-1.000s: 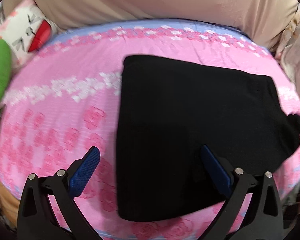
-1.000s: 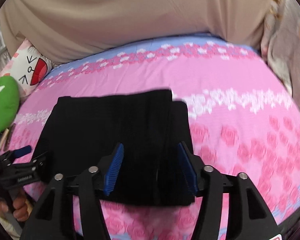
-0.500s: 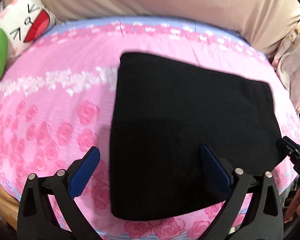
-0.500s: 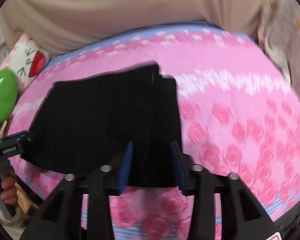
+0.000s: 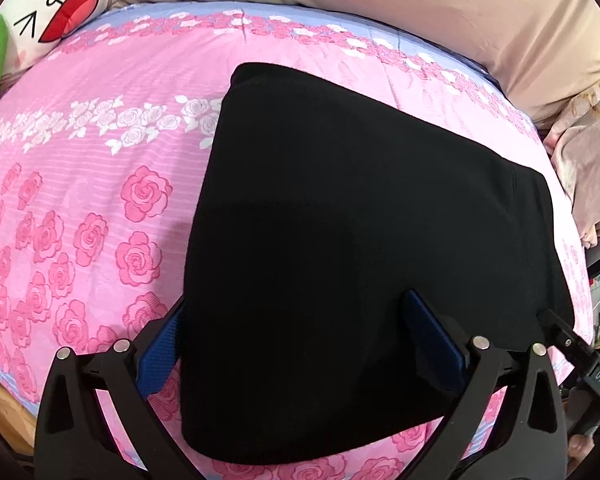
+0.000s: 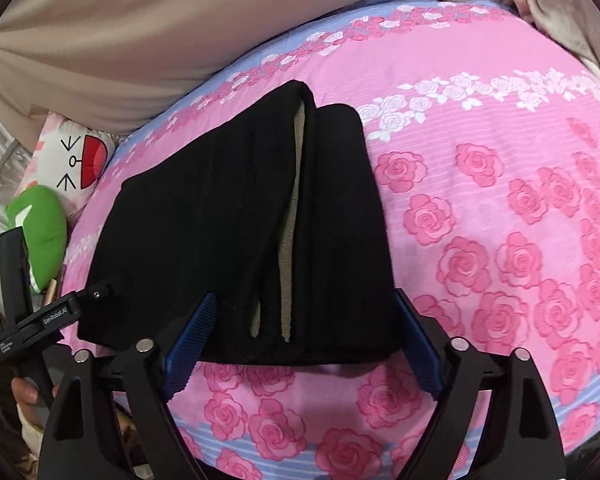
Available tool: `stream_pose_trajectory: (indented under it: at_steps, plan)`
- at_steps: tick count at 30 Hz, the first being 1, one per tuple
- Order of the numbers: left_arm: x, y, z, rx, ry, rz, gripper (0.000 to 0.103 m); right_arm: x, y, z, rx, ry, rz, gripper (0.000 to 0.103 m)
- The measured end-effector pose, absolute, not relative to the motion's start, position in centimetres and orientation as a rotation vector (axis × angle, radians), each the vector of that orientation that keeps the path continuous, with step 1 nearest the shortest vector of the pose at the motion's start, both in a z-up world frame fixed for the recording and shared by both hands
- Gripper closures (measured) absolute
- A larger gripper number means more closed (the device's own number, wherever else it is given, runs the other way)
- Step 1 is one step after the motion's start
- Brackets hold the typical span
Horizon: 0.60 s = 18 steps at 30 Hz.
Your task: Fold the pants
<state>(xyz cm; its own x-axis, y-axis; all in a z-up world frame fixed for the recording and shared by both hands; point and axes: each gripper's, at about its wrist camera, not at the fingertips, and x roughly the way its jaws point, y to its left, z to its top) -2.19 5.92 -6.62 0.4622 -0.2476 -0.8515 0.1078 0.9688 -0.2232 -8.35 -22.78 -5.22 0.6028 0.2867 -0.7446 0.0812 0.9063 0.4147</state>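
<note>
The black pants [image 5: 360, 248] lie folded into a thick block on the pink rose-patterned bed sheet [image 5: 80, 208]. In the right wrist view the pants [image 6: 240, 232] show stacked layers with a pale fleece lining at their near end. My left gripper [image 5: 296, 340] is open, its blue fingers [image 5: 432, 340] straddling the near left edge of the pants. My right gripper [image 6: 304, 340] is open, its fingers [image 6: 188, 336] wide around the near end of the block. The left gripper [image 6: 60, 316] also shows in the right wrist view, touching the pants' left corner.
A white cartoon-face pillow [image 5: 52, 16] and a green cushion [image 6: 40, 232] lie at the bed's left. A beige cover [image 5: 420, 8] runs along the far side. Floral bedding [image 5: 592, 152] is piled at the right. The bed's near edge is just under the grippers.
Both grippers have moved in closer to the pants. The right gripper narrowed half a second ago and has opened wide again. The pants stay folded in place.
</note>
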Motion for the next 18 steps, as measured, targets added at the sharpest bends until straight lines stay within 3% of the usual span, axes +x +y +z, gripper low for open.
stream_pose_trajectory:
  at_steps: [6,9,18]
  plan:
    - [-1.1,6.0,-7.0,-0.196,1.093,-0.245,0.005,-7.7,-22.9,-5.4,0.444,0.912,0.139,0.015]
    - [-0.6,5.7,-7.0,-0.194,1.088,-0.245,0.005,-7.0,-22.6,-5.5,0.443,0.905,0.157,0.005]
    - [-0.1,5.4,-6.9,-0.221,1.052,-0.248,0.005,-6.2,-22.0,-5.4,0.42,0.879,0.124,0.005]
